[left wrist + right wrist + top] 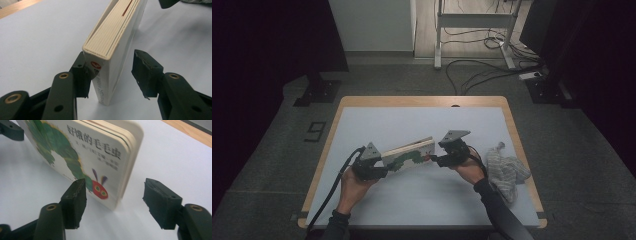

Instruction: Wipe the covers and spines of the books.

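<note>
A thick board book (407, 155) with a green caterpillar on its white cover stands on its long edge in the middle of the table, cover toward the person. My left gripper (384, 167) straddles its spine end (100, 72). One pad (81, 72) lies against the book's side, while the other pad (143, 71) stands clear of it. My right gripper (434, 159) straddles the opposite end, near the caterpillar's red head (100, 190). Its jaws are open, with a gap on each side of the book (82, 147).
A crumpled striped cloth (504, 167) lies at the table's right side, just beyond the right hand. The light grey tabletop (412, 120) has a wooden rim. Cables and a desk frame (472, 30) stand on the floor behind the table.
</note>
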The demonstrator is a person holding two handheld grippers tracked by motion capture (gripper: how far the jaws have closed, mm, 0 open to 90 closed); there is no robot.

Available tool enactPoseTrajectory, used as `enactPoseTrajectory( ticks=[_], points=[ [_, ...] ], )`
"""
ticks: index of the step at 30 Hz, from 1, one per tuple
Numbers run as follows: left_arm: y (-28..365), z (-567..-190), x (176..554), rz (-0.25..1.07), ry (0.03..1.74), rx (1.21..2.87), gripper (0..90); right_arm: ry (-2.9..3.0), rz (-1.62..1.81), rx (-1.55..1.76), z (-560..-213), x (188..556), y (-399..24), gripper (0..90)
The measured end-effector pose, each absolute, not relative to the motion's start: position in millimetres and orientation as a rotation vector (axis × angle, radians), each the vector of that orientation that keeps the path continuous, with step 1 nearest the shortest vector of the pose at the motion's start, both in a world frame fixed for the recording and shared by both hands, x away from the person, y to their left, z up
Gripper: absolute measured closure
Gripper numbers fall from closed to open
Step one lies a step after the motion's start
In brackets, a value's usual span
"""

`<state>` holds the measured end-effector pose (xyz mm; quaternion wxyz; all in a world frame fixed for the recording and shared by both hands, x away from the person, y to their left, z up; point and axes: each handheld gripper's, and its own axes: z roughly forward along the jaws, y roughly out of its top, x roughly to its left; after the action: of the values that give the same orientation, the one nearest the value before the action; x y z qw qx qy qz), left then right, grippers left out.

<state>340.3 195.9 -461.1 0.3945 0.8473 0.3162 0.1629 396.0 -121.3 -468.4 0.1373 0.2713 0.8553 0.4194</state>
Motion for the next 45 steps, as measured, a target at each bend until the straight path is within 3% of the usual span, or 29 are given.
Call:
enactPoseTrajectory(
  ticks=[31,45],
  points=[
    [198,-464,344,0.347,0.801,2.131,41.5,2.385,1.058,1.002,-452,365,-212,1.7],
    [200,-465,345,0.339,0.801,2.131,48.9,2.313,0.977,1.123,-453,345,-265,0.0]
  ],
)
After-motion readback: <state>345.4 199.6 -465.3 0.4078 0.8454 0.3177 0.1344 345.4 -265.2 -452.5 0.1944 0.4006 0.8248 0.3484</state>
